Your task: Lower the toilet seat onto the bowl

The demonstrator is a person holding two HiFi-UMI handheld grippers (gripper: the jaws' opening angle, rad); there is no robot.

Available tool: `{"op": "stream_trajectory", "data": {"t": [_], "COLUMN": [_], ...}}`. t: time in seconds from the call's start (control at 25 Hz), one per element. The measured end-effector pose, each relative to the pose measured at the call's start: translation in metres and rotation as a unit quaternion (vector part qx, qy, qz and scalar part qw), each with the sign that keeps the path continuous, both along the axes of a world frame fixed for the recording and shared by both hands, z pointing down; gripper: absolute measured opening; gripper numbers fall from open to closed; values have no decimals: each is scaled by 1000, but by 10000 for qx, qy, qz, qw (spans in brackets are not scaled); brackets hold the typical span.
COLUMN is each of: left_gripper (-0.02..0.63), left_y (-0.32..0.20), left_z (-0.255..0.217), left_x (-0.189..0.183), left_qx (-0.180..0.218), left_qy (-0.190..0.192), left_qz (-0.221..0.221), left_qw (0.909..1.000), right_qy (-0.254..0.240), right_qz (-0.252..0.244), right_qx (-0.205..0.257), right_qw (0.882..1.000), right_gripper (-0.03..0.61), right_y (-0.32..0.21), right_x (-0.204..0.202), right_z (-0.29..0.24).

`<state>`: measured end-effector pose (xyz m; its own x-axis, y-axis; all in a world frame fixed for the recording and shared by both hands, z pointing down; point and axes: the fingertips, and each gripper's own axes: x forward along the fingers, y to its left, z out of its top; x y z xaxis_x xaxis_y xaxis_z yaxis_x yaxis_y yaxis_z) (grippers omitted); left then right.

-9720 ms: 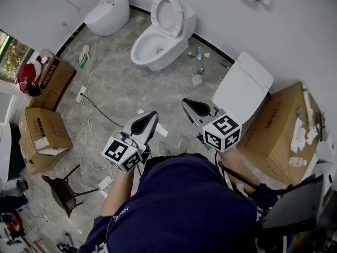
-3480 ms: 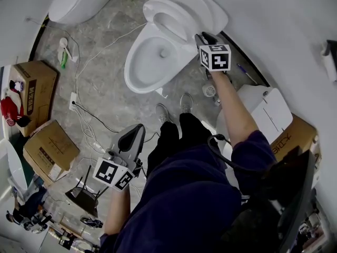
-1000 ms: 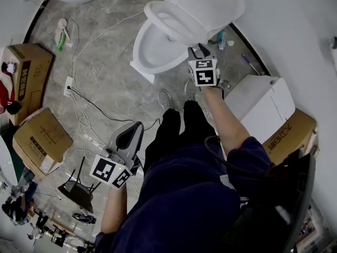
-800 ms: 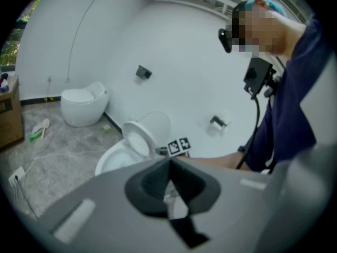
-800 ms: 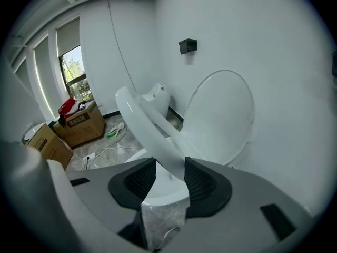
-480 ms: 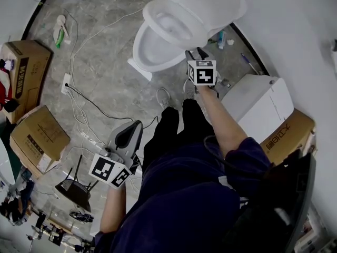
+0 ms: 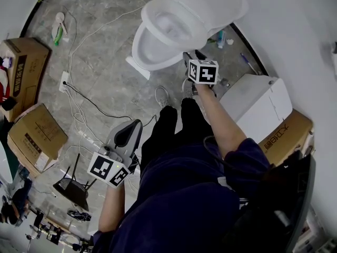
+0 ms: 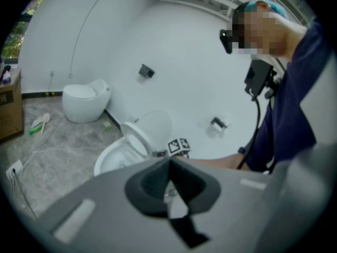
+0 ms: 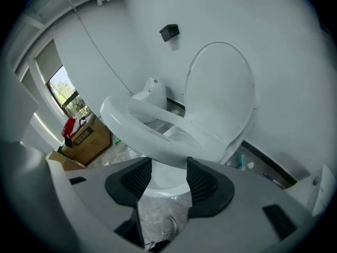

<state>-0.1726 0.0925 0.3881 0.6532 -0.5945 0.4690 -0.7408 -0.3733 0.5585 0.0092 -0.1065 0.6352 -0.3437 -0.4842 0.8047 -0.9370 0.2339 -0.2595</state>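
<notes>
The white toilet stands at the top of the head view, its lid raised against the wall. The seat ring lies roughly level over the bowl; whether it rests on the rim I cannot tell. My right gripper is at the bowl's near right side. In the right gripper view its jaws stand open after widening, the seat ring just beyond the tips and the bowl wall showing between the pads, which press on nothing. My left gripper hangs low over the floor, shut and empty.
A second white toilet body and a cardboard box stand at the right. More boxes line the left, with cables across the grey floor and a black router. The person's legs and shoe are just before the bowl.
The right gripper has sunk a little beside the bowl and rolled. The seat ring sits lower over the bowl than a second ago. The left gripper has stayed put.
</notes>
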Motion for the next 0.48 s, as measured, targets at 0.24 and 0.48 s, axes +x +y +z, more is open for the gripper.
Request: {"op": "stream_trajectory", "data": {"t": [0.24,0.48], "left_gripper": [3,2], "left_y": [-1,-5], "left_z": [1,4], "left_x": [1,2], "left_qx": [-37,-102], "left_qy": [13,24], "left_qz": [48,79], "left_qw": [10000,9999], "right_qy": [-597,-812], "right_qz": [364,303], "right_qx": [-346,-482], "right_qw": [9970,9951], "right_gripper": [199,207], "right_y": [9,13], "right_x": [-6,-11], "right_z": [10,17]}}
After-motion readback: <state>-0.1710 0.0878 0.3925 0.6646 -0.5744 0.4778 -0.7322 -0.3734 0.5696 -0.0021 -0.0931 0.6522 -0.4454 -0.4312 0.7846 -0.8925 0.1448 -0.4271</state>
